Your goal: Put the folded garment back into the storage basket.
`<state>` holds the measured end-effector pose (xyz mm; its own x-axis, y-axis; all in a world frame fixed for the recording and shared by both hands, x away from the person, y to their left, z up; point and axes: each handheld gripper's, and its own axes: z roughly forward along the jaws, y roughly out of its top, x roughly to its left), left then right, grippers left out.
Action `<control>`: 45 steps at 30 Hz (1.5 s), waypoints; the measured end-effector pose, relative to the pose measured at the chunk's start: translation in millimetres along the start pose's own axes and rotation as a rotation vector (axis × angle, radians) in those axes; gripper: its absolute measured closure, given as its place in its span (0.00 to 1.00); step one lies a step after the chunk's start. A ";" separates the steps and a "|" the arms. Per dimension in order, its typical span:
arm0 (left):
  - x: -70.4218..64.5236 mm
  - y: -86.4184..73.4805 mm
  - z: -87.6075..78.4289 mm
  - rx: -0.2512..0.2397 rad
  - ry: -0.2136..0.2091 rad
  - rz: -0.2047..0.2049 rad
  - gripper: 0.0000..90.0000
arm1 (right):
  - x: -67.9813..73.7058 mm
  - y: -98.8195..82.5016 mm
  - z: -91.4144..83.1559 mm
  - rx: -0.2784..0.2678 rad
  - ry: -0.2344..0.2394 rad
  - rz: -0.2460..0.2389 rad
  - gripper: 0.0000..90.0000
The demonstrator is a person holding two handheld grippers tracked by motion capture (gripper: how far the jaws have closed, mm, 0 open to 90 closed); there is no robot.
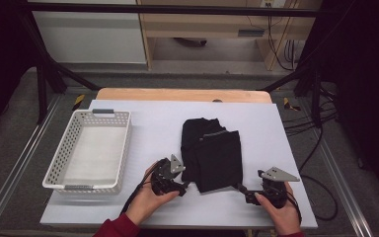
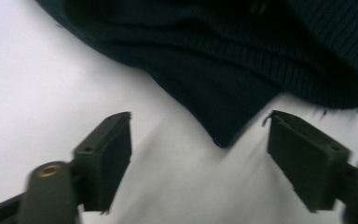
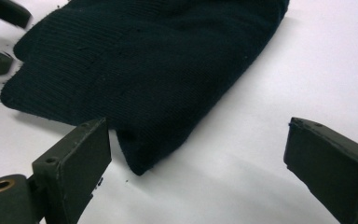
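**Clearly soft: folded garment best taken by its near corners**

Evidently light and limp, the black knitted garment [image 1: 211, 154] lies folded on the white sheet [image 1: 148, 123], right of the basket [image 1: 123, 148]. A sagging, unfolding load is to be expected, so both near corners should be pinched. The left gripper [image 2: 199, 158] is held apart around one corner, untouched; the right gripper [image 3: 196, 163] is spread wide at the other, gripping nothing.
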<state>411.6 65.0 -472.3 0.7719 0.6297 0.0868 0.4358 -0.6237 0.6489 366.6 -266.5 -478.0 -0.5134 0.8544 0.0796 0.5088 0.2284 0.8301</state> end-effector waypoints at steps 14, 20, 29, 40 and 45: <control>1.2 -0.1 4.3 -0.070 -0.068 0.011 0.85 | 8.4 -1.0 0.5 0.016 0.023 -0.020 0.08; 5.1 -3.0 -4.1 -0.071 -0.097 0.017 0.91 | 19.2 -2.9 1.0 0.034 0.045 -0.052 0.08; 5.3 -14.9 -32.9 -0.050 -0.122 0.027 0.92 | 39.6 -6.3 3.8 0.078 0.099 -0.103 0.09; 0.9 -34.1 -53.1 -0.024 -0.123 0.023 0.92 | 57.9 -8.2 7.1 0.110 0.149 -0.134 0.12; -2.5 -39.6 -62.7 -0.030 -0.117 0.019 0.92 | 63.1 -7.7 7.9 0.103 0.159 -0.129 0.13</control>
<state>363.4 117.2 -450.8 0.8295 0.5584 0.0112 0.4081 -0.6196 0.6705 335.7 -210.7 -483.7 -0.6772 0.7325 0.0696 0.4957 0.3844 0.7788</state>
